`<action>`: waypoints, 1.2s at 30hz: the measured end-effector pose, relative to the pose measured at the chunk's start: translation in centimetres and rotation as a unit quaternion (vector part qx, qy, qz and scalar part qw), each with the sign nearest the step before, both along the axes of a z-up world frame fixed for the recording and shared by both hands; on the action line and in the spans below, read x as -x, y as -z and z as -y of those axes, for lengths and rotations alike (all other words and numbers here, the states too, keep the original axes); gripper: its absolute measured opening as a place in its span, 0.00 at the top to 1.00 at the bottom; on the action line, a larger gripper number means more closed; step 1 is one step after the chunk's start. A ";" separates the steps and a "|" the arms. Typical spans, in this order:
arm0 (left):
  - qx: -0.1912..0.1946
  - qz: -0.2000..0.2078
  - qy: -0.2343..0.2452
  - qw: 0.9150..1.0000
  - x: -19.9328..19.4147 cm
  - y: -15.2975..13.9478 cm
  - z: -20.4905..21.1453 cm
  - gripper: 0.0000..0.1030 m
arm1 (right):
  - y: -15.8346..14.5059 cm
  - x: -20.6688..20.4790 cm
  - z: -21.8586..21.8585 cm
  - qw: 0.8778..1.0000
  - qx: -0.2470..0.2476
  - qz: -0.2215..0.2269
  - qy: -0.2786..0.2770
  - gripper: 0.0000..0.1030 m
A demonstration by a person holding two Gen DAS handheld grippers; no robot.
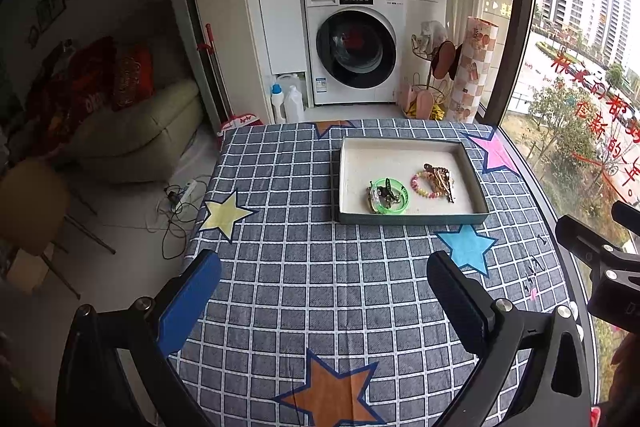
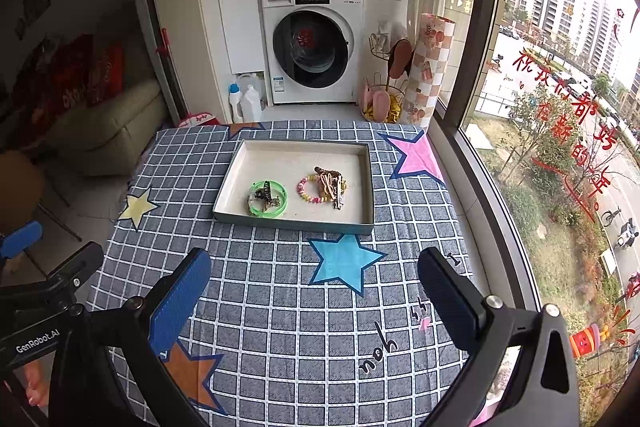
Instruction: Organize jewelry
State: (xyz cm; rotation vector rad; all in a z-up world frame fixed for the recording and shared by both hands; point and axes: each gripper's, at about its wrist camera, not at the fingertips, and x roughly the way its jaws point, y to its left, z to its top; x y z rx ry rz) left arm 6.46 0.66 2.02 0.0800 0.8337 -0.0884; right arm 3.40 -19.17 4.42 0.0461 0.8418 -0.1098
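Your left tool point(image 1: 324, 273) hangs over the near part of the counter with its two blue-padded fingers point(image 1: 188, 301) spread wide and nothing between them. Your right tool point(image 2: 314, 271) is released the same way, its fingers wide apart and empty, above a blue star printed on the cloth. In the left wrist view your right tool shows at the right edge, level with the left one; in the right wrist view your left tool sits at the lower left edge.

Under both tools lies the grey-blue checked tablecloth with coloured stars point(image 1: 304, 267) that covers the counter. Ahead of you, well apart from both tools, rests a shallow rectangular grey tray with a pale lining point(image 2: 236, 183). All the jewelry is in its near half. On the left lies a translucent green plastic bangle point(image 2: 267, 199) with a small tangle of dark metal pieces on top of it. Just to its right, apart from it, lies a pink and yellow beaded bracelet point(image 2: 309, 191), and a heap of gold and brown metal clips and chains point(image 2: 331, 183) overlaps its right side. The far half of the tray is bare lining.

Beyond the counter stands a white front-loading washing machine point(image 2: 312, 47), with a large window point(image 2: 560, 67) to your right.
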 end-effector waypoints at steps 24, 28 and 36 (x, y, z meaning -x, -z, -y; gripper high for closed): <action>-0.003 0.014 -0.005 1.000 0.2 -1.0 0.0 0.00 | -0.6 0.0 -0.2 1.000 -0.006 0.014 -0.001 0.00; 0.001 0.012 -0.007 1.000 0.2 -1.2 -0.1 0.00 | -0.7 0.0 -0.1 1.000 -0.006 0.014 -0.002 0.00; 0.003 0.012 -0.008 1.000 0.3 -1.2 0.0 0.00 | -0.8 0.1 -0.1 1.000 -0.007 0.014 -0.002 0.00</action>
